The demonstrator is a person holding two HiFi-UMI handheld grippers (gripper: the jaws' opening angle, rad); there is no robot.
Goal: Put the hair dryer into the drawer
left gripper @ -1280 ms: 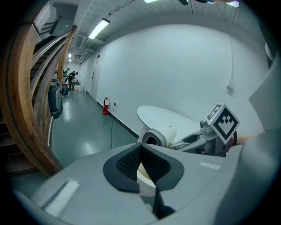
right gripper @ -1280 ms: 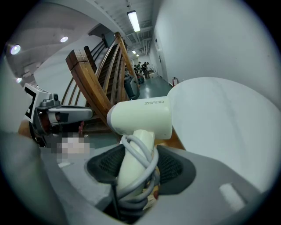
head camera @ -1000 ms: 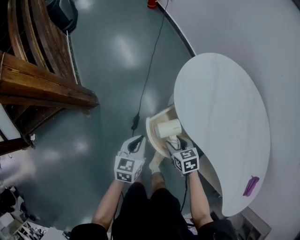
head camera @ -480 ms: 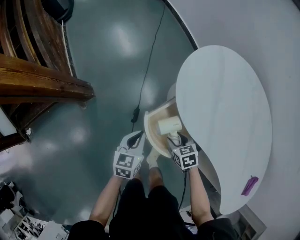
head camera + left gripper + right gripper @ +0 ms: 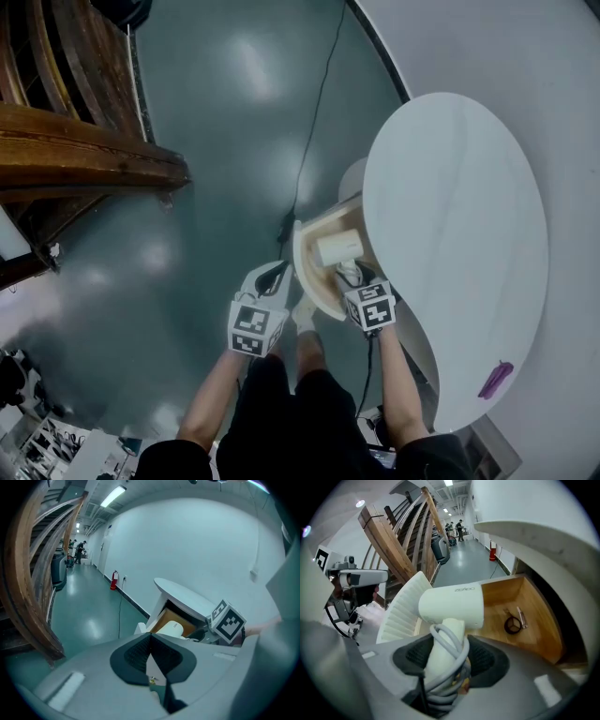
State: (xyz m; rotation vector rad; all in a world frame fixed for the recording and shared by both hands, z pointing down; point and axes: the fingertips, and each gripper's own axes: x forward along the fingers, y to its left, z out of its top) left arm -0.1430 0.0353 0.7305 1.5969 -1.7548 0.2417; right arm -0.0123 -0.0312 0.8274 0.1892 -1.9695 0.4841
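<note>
A white hair dryer (image 5: pixel 339 247) with its grey cord wound round the handle is held over the open drawer (image 5: pixel 312 281) under the white oval table (image 5: pixel 459 225). My right gripper (image 5: pixel 352 276) is shut on the handle. In the right gripper view the hair dryer (image 5: pixel 452 604) hangs above the drawer's wooden floor (image 5: pixel 534 630), beside its ribbed white front (image 5: pixel 404 609). My left gripper (image 5: pixel 275 279) hovers just left of the drawer front, shut and holding nothing. In the left gripper view the left gripper (image 5: pixel 150 638) has its jaws together, with the hair dryer (image 5: pixel 171 628) beyond.
A black ring and a small clip (image 5: pixel 514 622) lie inside the drawer. A black cable (image 5: pixel 309 122) runs across the green floor. A wooden staircase (image 5: pixel 75 159) stands at the left. A purple item (image 5: pixel 495 380) lies on the table's near end. The person's legs are below the grippers.
The head view has shifted slightly. The right gripper with the hair dryer has edged a little further over the open drawer. The left gripper has hardly moved.
</note>
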